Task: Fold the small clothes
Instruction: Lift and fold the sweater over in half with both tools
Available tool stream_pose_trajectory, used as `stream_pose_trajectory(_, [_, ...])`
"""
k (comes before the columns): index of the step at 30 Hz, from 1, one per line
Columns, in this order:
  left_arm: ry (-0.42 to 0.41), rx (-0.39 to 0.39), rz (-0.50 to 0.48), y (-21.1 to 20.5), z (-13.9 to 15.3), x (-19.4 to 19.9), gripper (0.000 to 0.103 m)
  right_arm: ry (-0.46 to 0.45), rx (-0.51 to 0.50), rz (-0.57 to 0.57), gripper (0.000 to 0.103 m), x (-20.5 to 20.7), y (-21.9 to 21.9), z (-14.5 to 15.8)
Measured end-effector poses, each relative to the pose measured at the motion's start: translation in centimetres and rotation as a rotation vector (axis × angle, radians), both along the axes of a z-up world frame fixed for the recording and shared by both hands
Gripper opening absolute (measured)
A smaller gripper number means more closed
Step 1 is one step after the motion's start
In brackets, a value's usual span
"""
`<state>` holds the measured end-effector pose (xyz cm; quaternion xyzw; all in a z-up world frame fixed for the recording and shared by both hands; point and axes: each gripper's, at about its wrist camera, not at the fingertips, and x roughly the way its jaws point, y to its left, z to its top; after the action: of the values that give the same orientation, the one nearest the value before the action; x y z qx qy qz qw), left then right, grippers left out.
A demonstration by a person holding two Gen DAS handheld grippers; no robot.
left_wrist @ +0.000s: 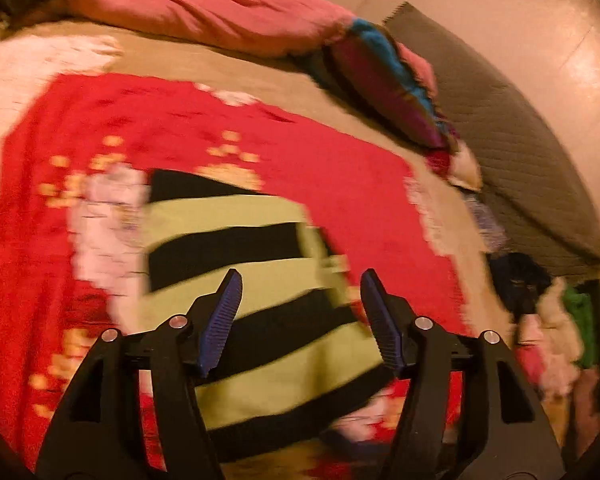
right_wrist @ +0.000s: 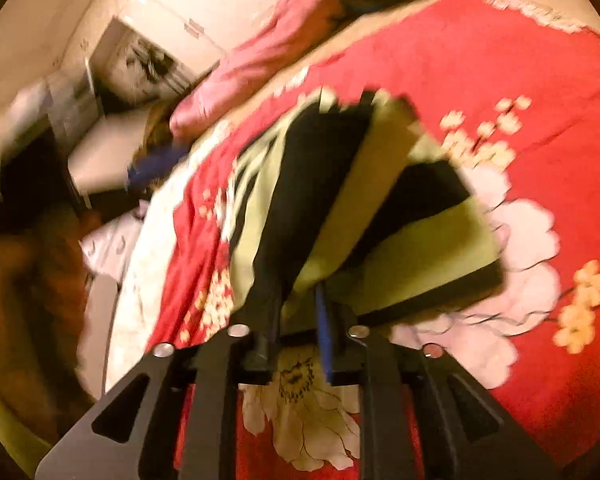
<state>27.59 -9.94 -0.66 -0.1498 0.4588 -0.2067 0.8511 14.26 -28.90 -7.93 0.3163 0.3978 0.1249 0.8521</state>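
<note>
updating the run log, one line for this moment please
left hand-held gripper open above striped garment | right hand-held gripper shut on it | red bedspread

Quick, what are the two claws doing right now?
Left claw: open, holding nothing, above the striped garment.
Right claw: shut on the striped garment's edge.

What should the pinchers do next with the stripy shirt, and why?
Probably the right gripper, shut on the striped shirt, should carry its lifted edge over and lay it flat. That edge is raised off the red blanket, so the fold looks unfinished. The left gripper hangs open above the shirt, holding nothing, ready to steady it.
</note>
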Motion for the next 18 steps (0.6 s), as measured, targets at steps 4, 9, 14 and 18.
stream_pose_trajectory(4, [-0.004, 0.094, 0.070, 3.5, -2.3, -1.2, 0.056, -0.099, 0.007, -0.109, 0.049, -0.7, -2.8, 2.3])
stream_pose_trajectory(9, [0.029, 0.109, 0.106, 5.9, -5.6, -3.4, 0.056, -0.112, -0.006, -0.052, 0.073, 2.0, -5.0, 3.7])
stream_pose_trajectory(14, [0.047, 0.121, 0.050, 5.0, -7.5, -4.6, 0.056, -0.048, 0.007, 0.055, 0.080, 5.7, -4.5, 3.2])
stream_pose_trajectory(18, [0.039, 0.146, -0.001, 3.4, -8.1, -4.9, 0.056, 0.025, -0.006, 0.163, 0.083, 9.4, -3.7, 2.6])
